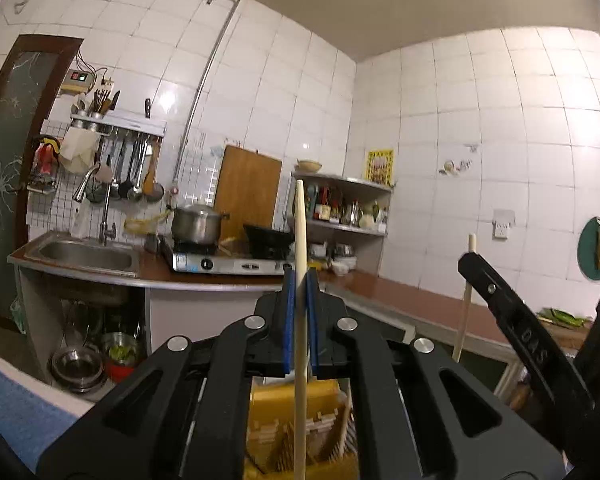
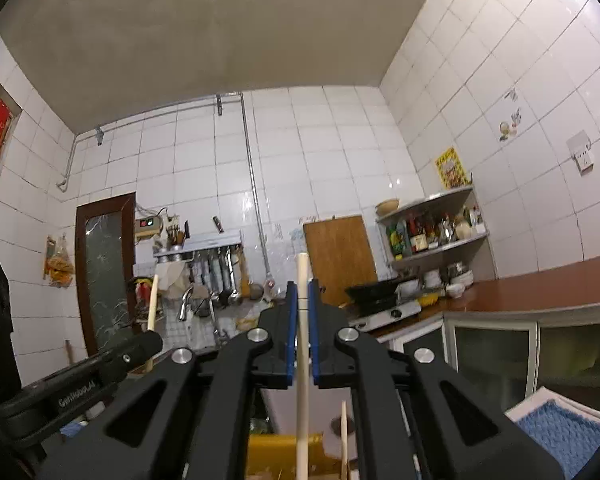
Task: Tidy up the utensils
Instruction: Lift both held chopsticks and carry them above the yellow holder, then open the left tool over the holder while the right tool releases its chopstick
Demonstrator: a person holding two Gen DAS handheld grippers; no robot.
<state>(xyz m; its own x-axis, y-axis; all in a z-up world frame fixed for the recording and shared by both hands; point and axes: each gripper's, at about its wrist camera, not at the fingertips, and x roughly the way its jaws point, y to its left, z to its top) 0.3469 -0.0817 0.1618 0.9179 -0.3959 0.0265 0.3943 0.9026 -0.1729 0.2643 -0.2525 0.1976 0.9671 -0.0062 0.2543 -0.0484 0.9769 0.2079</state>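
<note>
A white-tiled kitchen fills both views, sink (image 1: 86,254) and gas stove (image 1: 228,262) off along the brown counter (image 1: 412,300), and here are both claws up in the air, each with a chopstick! The left gripper (image 1: 300,312) is clamped on a pale wooden chopstick (image 1: 300,232), its blue pads (image 1: 287,320) pinching the shaft; the stick stands upright, running straight through the jaws, top end above, lower end down toward the yellow chopstick holder (image 1: 272,412) directly beneath. The right gripper (image 2: 301,328) pinches its own chopstick (image 2: 302,400) the same way, vertical, holder (image 2: 276,446) below. Both sticks look slim, smooth, light-coloured, rounded on top. Neither hand looks nearer; the holder lies straight down from each
</note>
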